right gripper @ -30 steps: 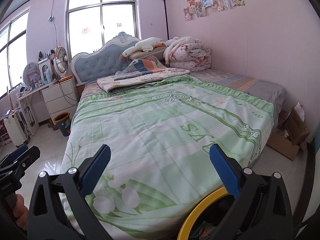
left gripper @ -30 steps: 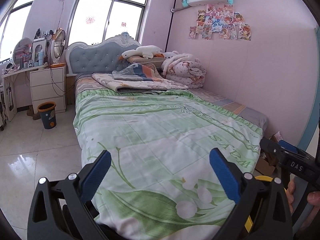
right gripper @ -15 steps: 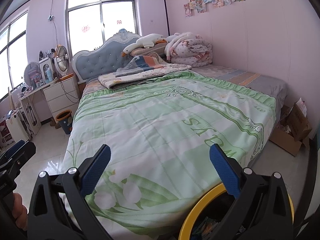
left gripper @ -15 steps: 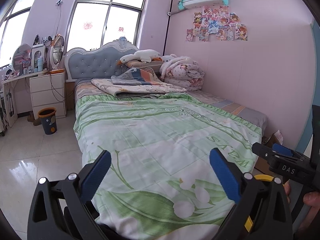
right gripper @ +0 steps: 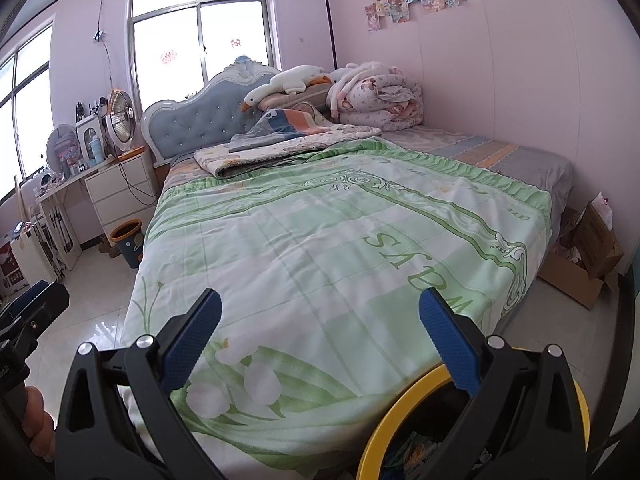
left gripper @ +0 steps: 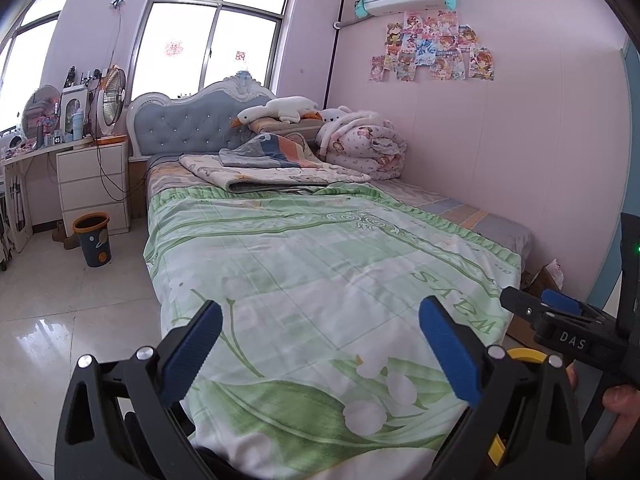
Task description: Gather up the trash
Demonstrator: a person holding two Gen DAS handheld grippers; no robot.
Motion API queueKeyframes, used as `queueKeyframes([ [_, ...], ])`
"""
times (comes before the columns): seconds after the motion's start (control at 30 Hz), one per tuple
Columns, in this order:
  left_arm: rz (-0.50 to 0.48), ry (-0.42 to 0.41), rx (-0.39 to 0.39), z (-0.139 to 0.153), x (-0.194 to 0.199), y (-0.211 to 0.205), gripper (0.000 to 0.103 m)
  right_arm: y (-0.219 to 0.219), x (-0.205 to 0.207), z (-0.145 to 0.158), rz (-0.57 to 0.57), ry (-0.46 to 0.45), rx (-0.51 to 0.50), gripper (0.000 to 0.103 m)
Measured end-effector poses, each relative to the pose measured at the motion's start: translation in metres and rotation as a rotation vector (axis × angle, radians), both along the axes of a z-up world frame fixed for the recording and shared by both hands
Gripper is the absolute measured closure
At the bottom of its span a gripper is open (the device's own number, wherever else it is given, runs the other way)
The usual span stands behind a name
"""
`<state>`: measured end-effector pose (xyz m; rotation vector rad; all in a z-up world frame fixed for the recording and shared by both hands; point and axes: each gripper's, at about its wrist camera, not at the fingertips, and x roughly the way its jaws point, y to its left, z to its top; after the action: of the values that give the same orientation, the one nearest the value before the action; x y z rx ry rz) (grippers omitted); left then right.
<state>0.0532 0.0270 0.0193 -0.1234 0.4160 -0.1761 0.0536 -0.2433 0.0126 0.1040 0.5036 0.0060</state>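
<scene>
In the left wrist view, the left tongs (left gripper: 320, 346) hang spread and empty above the foot of the bed (left gripper: 320, 264); a yellow-rimmed bin (left gripper: 524, 354) peeks out just behind their right finger, with the right tongs (left gripper: 560, 320) near it. In the right wrist view, the right tongs (right gripper: 320, 340) are also spread, empty, and the yellow-rimmed bin (right gripper: 384, 428) sits directly below their right finger, with wrappers (right gripper: 416, 452) inside.

Both cams face bed (left gripper: 320, 264) lengthwise.
</scene>
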Motion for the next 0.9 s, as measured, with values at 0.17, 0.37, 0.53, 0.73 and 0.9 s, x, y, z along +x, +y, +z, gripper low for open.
queueKeyframes([
  [0.17, -0.004, 0.003, 0.001, -0.0003, 0.0009, 0.0, 0.008, -0.0004, 0.0005, -0.0019, 0.0, 0.005, 0.004, 0.008],
  [0.37, -0.007, 0.004, 0.001, -0.0008, 0.0012, 0.0, 0.008, -0.0002, 0.0003, -0.0039, -0.003, 0.004, 0.008, 0.008],
  [0.53, -0.01, 0.001, -0.002, -0.0005, 0.0016, -0.0002, 0.008, -0.0006, 0.0008, -0.0047, -0.006, 0.006, 0.009, 0.008],
  [0.73, -0.012, 0.001, -0.004, -0.0004, 0.0017, -0.0003, 0.008, -0.0012, 0.0014, -0.0058, -0.008, 0.008, 0.012, 0.008],
  [0.9, -0.014, 0.0, -0.002, 0.0006, 0.0007, -0.0008, 0.008, -0.0016, 0.0017, -0.0051, -0.008, 0.009, 0.011, 0.008],
])
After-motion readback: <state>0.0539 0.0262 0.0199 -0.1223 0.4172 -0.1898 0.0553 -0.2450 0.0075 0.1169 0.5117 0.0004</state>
